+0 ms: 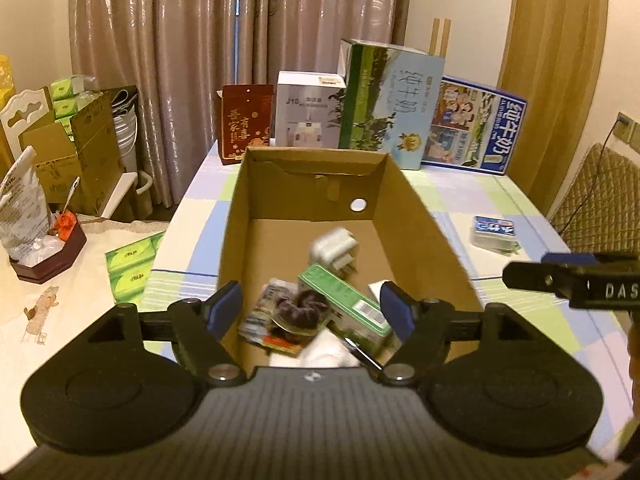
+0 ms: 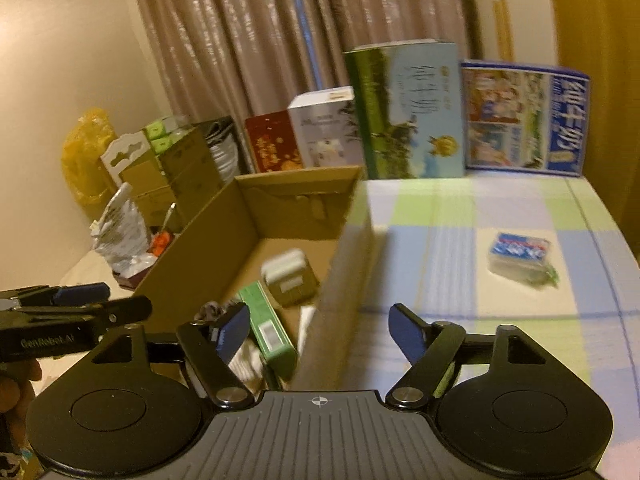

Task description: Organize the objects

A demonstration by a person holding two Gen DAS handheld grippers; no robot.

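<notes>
The left tool (image 1: 312, 308) is held over the near end of an open cardboard box (image 1: 424, 216), its blue-padded fingers (image 1: 226, 304) spread wide apart with nothing between them. Directly below it, on the box floor, a dark hair scrunchie (image 1: 300, 308) is seen resting on a flat printed packet (image 1: 256, 320), with a green carton (image 1: 344, 300) lying tilted just beside it and a white plug adapter (image 1: 334, 250), blurred, farther in. The right tool (image 2: 318, 332) is held over the box's right wall, its fingers likewise apart and empty, one on the inside of the wall and one outside it. In the left wrist view the right tool is seen from the side at the right edge, just beside the box. On the checked cloth of the desk (image 2: 440, 208), well apart from the box on its right, a small blue-topped pack (image 2: 520, 258) is left lying. Behind the box, against the curtain, a red box (image 1: 246, 124), a white box (image 1: 308, 110) and two milk cartons (image 1: 390, 104) are stood in a row.
</notes>
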